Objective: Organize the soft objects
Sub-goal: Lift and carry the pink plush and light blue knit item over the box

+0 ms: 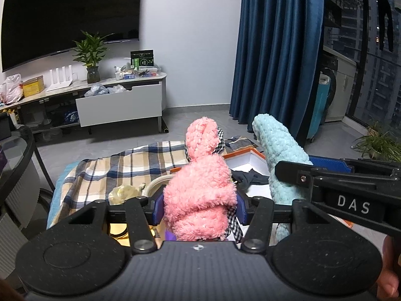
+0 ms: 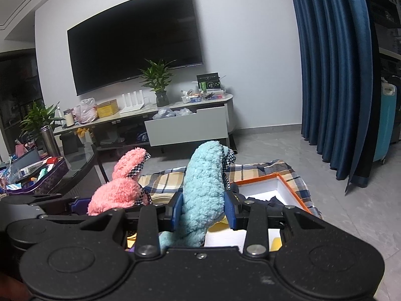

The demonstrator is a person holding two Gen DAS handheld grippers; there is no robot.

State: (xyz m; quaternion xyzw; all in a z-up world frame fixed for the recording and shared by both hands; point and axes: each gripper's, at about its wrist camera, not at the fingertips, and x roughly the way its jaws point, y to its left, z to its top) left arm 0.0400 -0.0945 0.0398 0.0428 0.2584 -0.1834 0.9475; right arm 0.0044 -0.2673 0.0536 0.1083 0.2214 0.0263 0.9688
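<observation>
Fleece fills both of my views: my left hand-held gripper [image 1: 199, 207] is clenched on a pink fluffy fleece slipper with a black-and-white gingham lining [image 1: 200, 193], and my right hand-held gripper [image 2: 204, 213] is clamped the same way on its pale blue fluffy fleece twin [image 2: 203, 193]. Each one stands toe-up between the blue pads [image 1: 158, 209], pinched low on the body so the soft pile bulges above the grip; I judge that a low, firm pinch is what stops such limp things from sagging out. Both are lifted side by side, near each other but not touching, above a surface draped in a blue, tan and white plaid cloth [image 1: 100, 168]; I cannot tell what lies under it. Toward its far right corner sits an open white box with an orange rim [image 2: 283, 179] with dark fabric [image 2: 273, 202] already inside, which looks to me like the likely destination. Holding the pair raised keeps them clear of the box rim until I choose where each goes.
</observation>
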